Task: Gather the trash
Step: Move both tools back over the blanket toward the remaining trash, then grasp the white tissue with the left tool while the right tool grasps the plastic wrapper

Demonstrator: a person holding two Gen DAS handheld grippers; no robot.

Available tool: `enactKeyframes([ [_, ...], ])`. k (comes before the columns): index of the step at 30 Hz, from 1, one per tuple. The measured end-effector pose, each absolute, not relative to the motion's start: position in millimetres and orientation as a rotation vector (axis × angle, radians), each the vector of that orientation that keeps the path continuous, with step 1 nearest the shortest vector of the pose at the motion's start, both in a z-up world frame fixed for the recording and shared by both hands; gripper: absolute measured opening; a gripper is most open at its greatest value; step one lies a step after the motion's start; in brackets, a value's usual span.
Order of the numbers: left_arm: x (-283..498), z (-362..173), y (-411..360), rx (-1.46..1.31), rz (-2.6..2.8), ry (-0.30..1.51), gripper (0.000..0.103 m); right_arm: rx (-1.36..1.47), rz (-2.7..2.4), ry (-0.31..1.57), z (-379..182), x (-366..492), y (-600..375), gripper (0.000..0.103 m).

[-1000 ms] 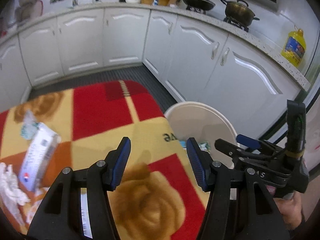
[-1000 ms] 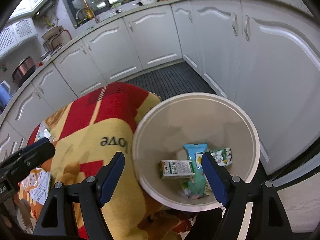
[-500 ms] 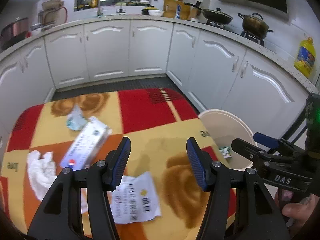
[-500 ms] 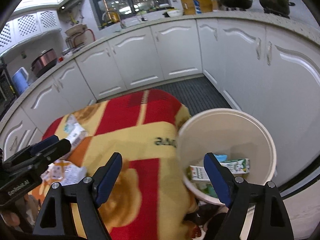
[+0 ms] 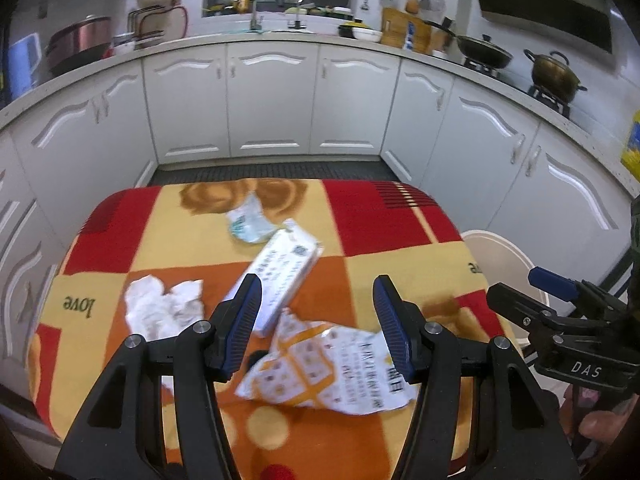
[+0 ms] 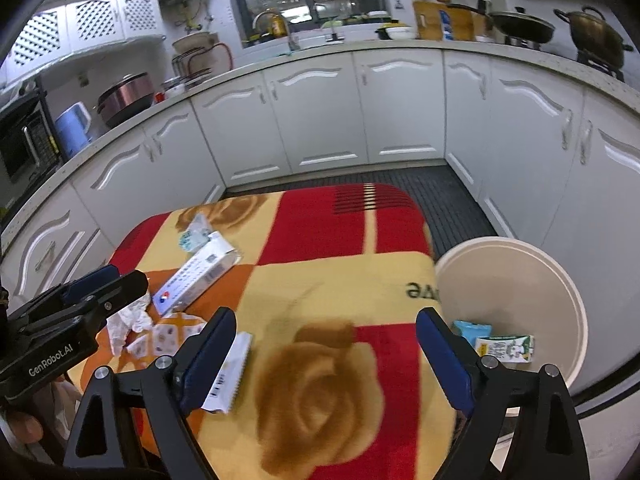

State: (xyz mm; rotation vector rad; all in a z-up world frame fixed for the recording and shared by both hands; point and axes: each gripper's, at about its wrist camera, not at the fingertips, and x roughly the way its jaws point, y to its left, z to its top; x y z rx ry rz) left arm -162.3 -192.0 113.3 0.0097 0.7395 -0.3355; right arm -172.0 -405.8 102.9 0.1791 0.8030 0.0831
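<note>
Next to grab: the torn wrapper (image 5: 328,368) on the blanket (image 5: 380,216), left of the bin (image 6: 516,280). The left gripper (image 5: 318,324) hangs empty, half-open; the right gripper (image 6: 326,360) has just been opening, nothing between. Lower squarely and pinch a raised fold.

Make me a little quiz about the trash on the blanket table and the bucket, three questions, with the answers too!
1. True or false: the round cream plastic bucket already holds trash.
2. Which piece lies nearest the left gripper? A) crumpled white tissue B) torn orange-and-white paper wrapper C) long white printed box
3. Fill in: the small crumpled pale green-and-white packet lies at the ____ end of the box.

Key
1. True: a green-and-white carton and a blue packet lie inside.
2. B
3. Far. The right gripper holds nothing; its jaws have just been opening.
</note>
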Motion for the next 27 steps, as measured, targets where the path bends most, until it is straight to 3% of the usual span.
enactKeyframes([
  [16, -145, 93, -60, -0.12, -0.236, 0.839, 0.057, 0.146, 0.191, 0.851, 94, -152, -354, 0.09],
  [27, -111, 51, -63, -0.228, -0.241, 0.956, 0.057, 0.102, 0.248, 0.892, 84, -121, -318, 0.09],
])
